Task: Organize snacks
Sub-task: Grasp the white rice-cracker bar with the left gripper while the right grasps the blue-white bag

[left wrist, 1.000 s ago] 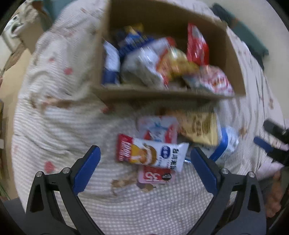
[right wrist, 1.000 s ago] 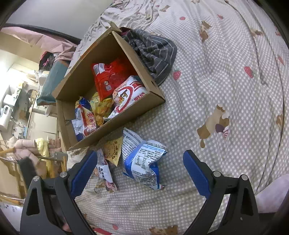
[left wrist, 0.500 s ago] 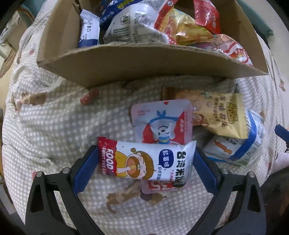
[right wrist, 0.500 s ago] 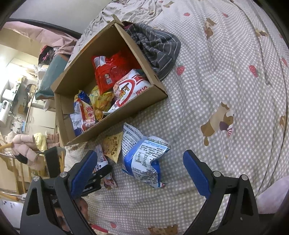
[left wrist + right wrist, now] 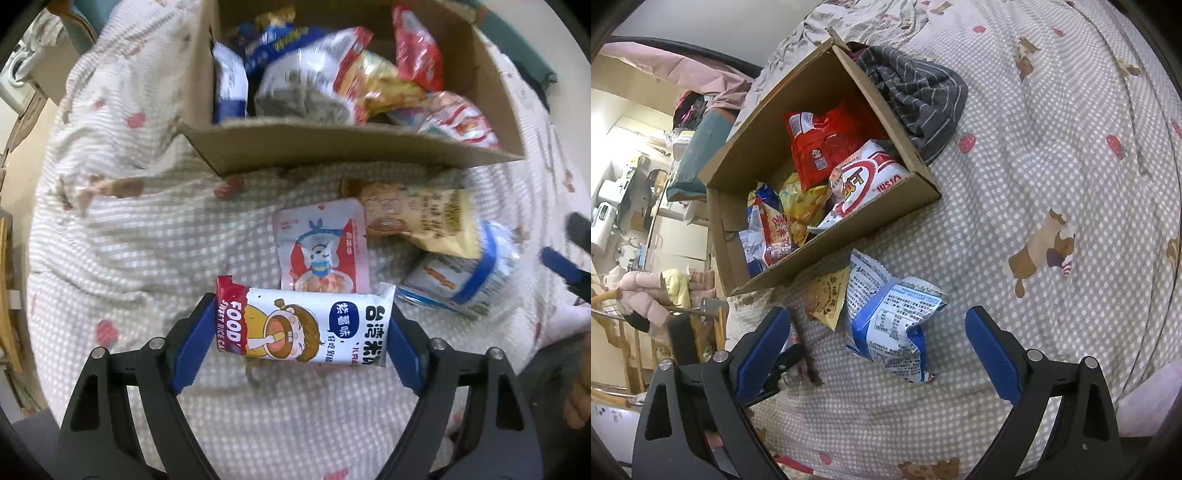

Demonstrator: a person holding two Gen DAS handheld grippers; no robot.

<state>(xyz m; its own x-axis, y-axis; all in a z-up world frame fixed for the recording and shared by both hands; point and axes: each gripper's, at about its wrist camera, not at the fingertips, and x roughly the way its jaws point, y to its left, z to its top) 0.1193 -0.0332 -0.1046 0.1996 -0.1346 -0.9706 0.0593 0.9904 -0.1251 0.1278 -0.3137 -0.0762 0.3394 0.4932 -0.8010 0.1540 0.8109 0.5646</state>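
Note:
My left gripper (image 5: 301,326) is shut on a white rice cake packet (image 5: 301,326) with a red end, held lengthwise between the blue pads above the bedspread. A pink pouch (image 5: 323,245), a yellow peanut bag (image 5: 417,218) and a blue-white bag (image 5: 458,275) lie behind it on the bed. The cardboard box (image 5: 332,147) full of snacks stands beyond. My right gripper (image 5: 877,345) is open and empty, just above the blue-white bag (image 5: 890,314). The yellow bag (image 5: 827,299) and the box (image 5: 871,221) also show in the right wrist view.
A grey striped cloth (image 5: 919,92) lies against the box's far side. The checked bedspread (image 5: 1052,166) stretches to the right of the box. Furniture and clothes (image 5: 642,295) stand off the bed's left edge. The right gripper's tip shows in the left view (image 5: 565,262).
My left gripper closed on the rice cake packet and lifted it off the pink pouch, pulling back from the box. The right gripper stayed nearly still.

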